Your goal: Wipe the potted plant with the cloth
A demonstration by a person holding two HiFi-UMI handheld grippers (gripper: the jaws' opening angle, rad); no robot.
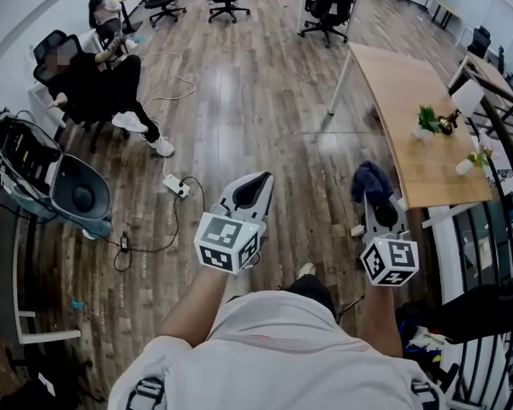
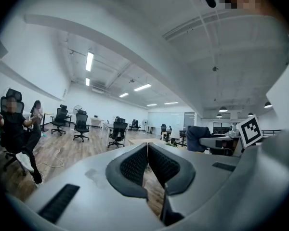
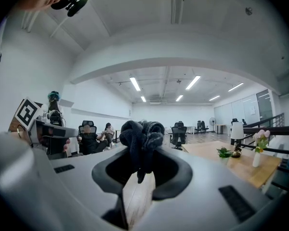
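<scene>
A small green potted plant [image 1: 426, 120] stands on the wooden table [image 1: 402, 84] at the right; in the right gripper view the potted plant [image 3: 225, 153] sits ahead and to the right. My right gripper [image 1: 378, 205] is held level over the floor just short of the table's near end, shut on a bunched dark blue cloth [image 1: 369, 180]. That cloth [image 3: 142, 136] bulges out above the right gripper [image 3: 142, 154]. My left gripper [image 1: 255, 186] hovers over the floor to the left, shut and with nothing in it; its pads [image 2: 135, 163] meet in the left gripper view.
A white vase of flowers [image 1: 470, 162] and a small lamp [image 3: 237, 134] share the table. A dark railing [image 1: 504, 126] runs along its right side. On the floor lie a power strip [image 1: 176, 185] and cables. A seated person [image 1: 94, 79], office chairs [image 1: 329, 7] and a grey case [image 1: 56, 182] stand further left.
</scene>
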